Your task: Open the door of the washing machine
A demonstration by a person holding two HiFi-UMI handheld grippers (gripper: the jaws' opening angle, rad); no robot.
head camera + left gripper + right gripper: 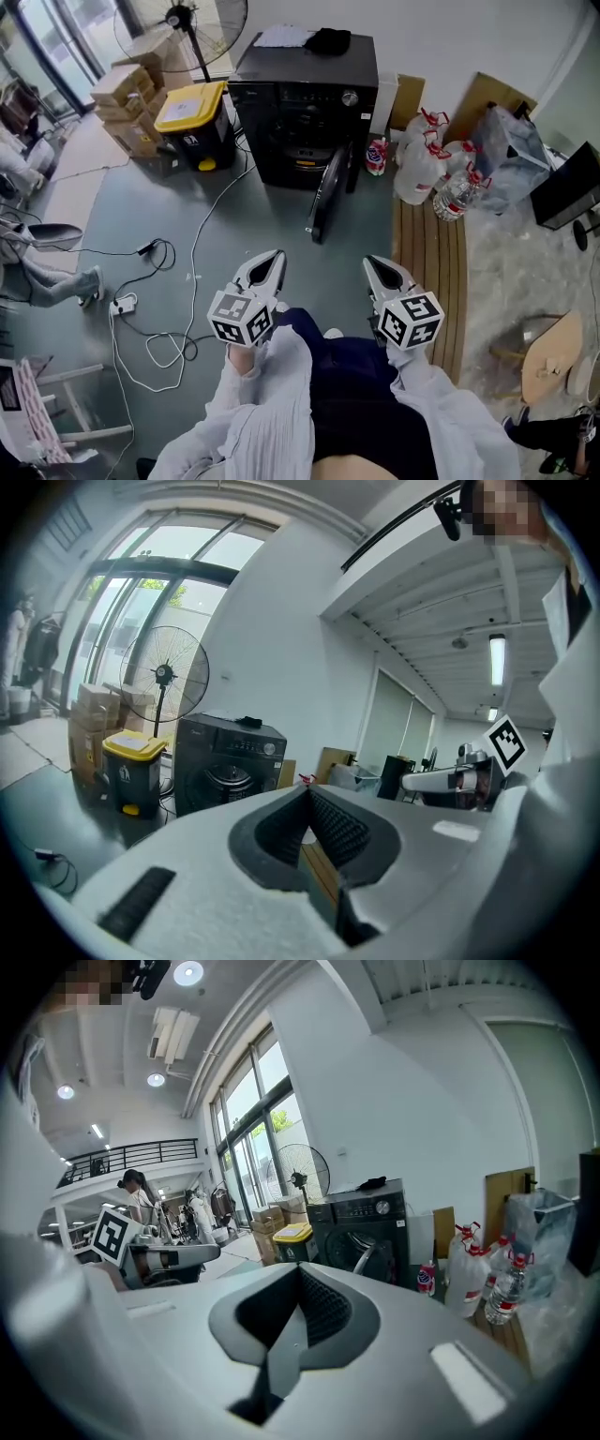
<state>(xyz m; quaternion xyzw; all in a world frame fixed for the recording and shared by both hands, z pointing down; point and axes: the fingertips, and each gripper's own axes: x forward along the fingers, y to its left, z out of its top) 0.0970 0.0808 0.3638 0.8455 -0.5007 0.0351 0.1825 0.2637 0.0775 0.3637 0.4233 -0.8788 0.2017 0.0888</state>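
A black front-loading washing machine (305, 103) stands against the far wall, and its round door (328, 192) hangs swung open toward me. It also shows in the left gripper view as the washing machine (225, 766) and in the right gripper view as the washing machine (361, 1232) with the door (364, 1258) ajar. My left gripper (274, 255) and right gripper (373, 263) are held close to my body, well back from the machine. Both are shut with nothing between the jaws.
A yellow-lidded bin (195, 124), cardboard boxes (127, 103) and a standing fan (192, 28) are left of the machine. Plastic jugs and bottles (431, 169) sit on wooden slats (431, 272) to the right. Cables and a power strip (127, 305) lie on the grey floor.
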